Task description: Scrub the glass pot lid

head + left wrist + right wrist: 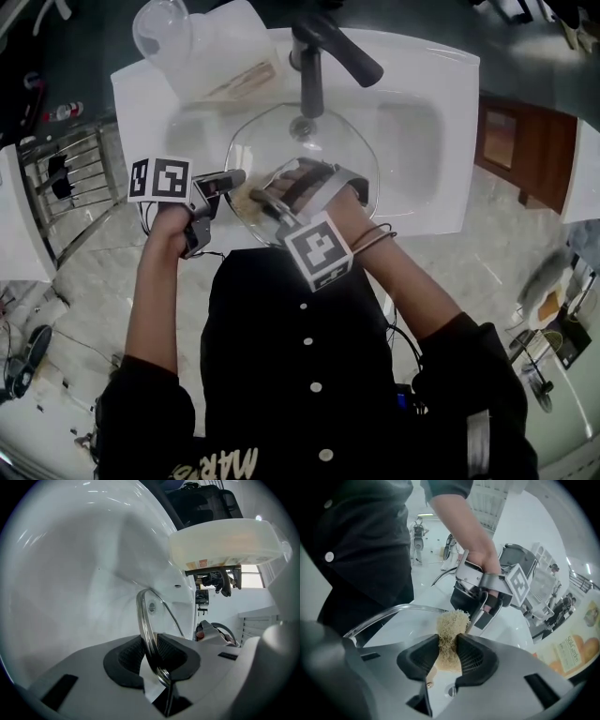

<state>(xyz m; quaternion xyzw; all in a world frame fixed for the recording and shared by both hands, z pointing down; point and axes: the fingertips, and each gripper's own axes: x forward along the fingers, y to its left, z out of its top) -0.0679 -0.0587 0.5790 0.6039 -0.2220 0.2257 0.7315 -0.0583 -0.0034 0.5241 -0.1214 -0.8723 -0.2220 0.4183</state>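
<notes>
The glass pot lid (328, 155) is held tilted over the white sink (427, 122). My left gripper (228, 182) is shut on its metal rim at the lid's left edge; in the left gripper view the rim (146, 630) runs edge-on between the dark pads of the left gripper (151, 652). My right gripper (267, 199) is shut on a tan fibrous scrub pad (451, 626), which sticks out past the right gripper (449, 654). The pad (246, 199) lies against the lid's near left part, close beside the left gripper (480, 597). The lid's rim (393, 613) curves off to the left there.
A black faucet (317, 56) stands over the basin behind the lid. A clear plastic container (202, 47) with a label sits on the sink's back left corner. A metal rack (70, 187) stands to the left of the sink. The person's dark shirt fills the near side.
</notes>
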